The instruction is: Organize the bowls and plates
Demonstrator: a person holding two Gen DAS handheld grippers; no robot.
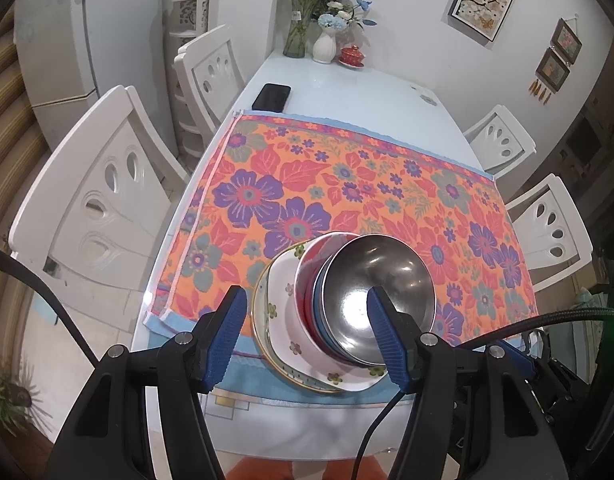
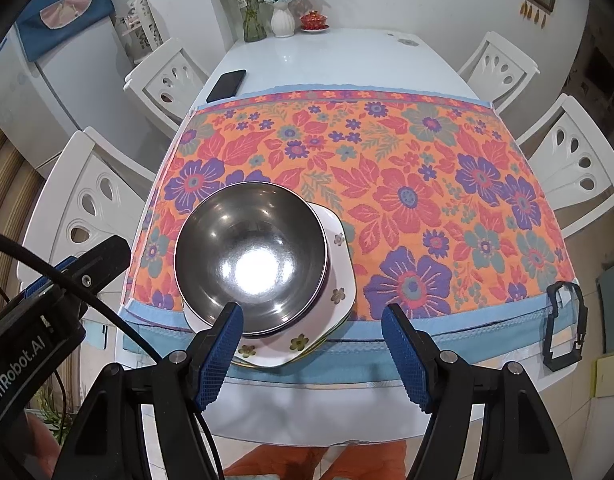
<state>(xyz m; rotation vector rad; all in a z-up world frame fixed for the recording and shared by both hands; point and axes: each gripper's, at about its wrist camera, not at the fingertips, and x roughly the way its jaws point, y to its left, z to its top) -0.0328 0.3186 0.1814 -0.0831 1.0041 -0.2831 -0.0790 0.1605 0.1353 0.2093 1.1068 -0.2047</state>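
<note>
The steel bowl [image 2: 251, 258] tops a stack of nested bowls and flowered plates [image 1: 283, 320], sitting on the floral cloth [image 2: 387, 184] near the lower edge of the surface [image 2: 347, 56], left of centre in the right wrist view. Under it show a blue bowl [image 1: 318, 312] and a red bowl [image 1: 307, 276]. The left hand-held gripper [image 1: 307, 336] hangs above the stack, jaws apart and empty. The right hand-held gripper [image 2: 312, 344] is likewise spread, gripping nothing. A phone [image 2: 226, 85] lies upper left.

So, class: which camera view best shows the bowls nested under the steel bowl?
The left wrist view: its side angle exposes the red bowl and blue bowl beneath the steel bowl. The right wrist view looks down, so the steel bowl hides them.
</note>
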